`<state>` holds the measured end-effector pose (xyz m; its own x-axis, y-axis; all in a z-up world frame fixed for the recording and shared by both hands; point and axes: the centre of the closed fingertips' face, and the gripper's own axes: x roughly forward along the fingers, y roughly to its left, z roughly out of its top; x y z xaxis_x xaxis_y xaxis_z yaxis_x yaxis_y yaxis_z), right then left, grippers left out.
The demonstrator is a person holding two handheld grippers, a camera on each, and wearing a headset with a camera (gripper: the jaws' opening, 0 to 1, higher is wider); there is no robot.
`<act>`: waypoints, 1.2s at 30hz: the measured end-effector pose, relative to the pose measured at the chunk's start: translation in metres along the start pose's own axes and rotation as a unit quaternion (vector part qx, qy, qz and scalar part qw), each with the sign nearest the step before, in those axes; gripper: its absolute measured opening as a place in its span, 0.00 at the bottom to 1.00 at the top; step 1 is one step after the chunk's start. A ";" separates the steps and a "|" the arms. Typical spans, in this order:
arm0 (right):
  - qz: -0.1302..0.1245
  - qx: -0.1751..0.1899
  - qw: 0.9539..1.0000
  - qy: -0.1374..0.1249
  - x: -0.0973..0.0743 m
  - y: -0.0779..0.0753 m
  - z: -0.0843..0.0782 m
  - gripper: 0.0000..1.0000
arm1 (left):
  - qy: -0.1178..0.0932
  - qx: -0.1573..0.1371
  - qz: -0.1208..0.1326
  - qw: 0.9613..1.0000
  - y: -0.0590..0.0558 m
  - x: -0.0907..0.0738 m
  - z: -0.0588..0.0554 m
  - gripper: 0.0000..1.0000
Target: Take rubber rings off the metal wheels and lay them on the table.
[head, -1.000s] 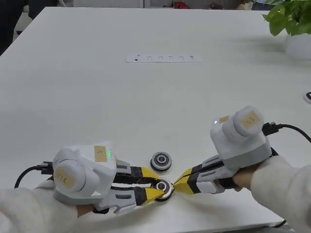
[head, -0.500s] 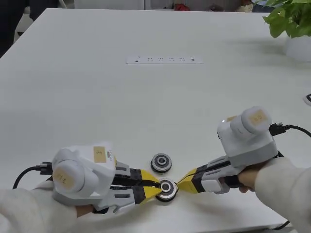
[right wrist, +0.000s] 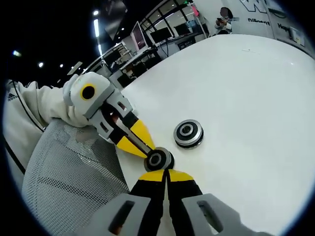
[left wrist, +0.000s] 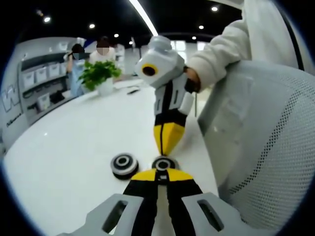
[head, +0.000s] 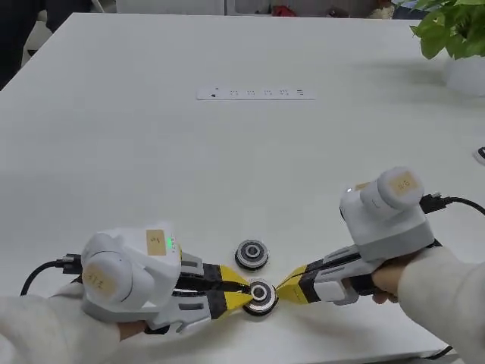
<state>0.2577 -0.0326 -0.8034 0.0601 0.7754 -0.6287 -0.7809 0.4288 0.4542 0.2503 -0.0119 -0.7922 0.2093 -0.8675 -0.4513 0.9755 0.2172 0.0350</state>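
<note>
Near the front edge of the table (head: 227,167), left gripper (head: 241,293) nips a wheel (head: 261,293) from 9 o'clock; right gripper (head: 280,287), jaws together, touches it at 3; second wheel (head: 251,253) just beside at 12, open tabletop beyond

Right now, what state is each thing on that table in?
Far wheel: lying flat, rubber ring on, untouched.
Near wheel: lying flat between both tongs' tips, ring apparently on.
Left tongs: closed, tips at the near wheel's rim.
Right tongs: closed, tips at its opposite rim.
</note>
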 end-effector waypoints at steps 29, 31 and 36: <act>0.018 0.030 0.999 -0.019 0.000 0.006 0.005 0.00 | 0.004 -0.001 0.006 1.000 0.002 0.001 -0.001 0.02; 0.017 0.028 0.999 -0.019 0.001 0.007 0.006 0.00 | 0.004 -0.001 0.006 1.000 0.002 0.001 -0.001 0.02; 0.018 0.026 0.999 -0.019 0.001 0.007 0.006 0.00 | 0.004 0.000 0.006 1.000 0.002 0.001 0.000 0.02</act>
<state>0.2560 -0.0256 -0.7972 0.0570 0.8070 -0.5879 -0.7494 0.4236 0.5089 0.2523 -0.0121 -0.7927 0.2204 -0.8611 -0.4583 0.9729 0.2277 0.0399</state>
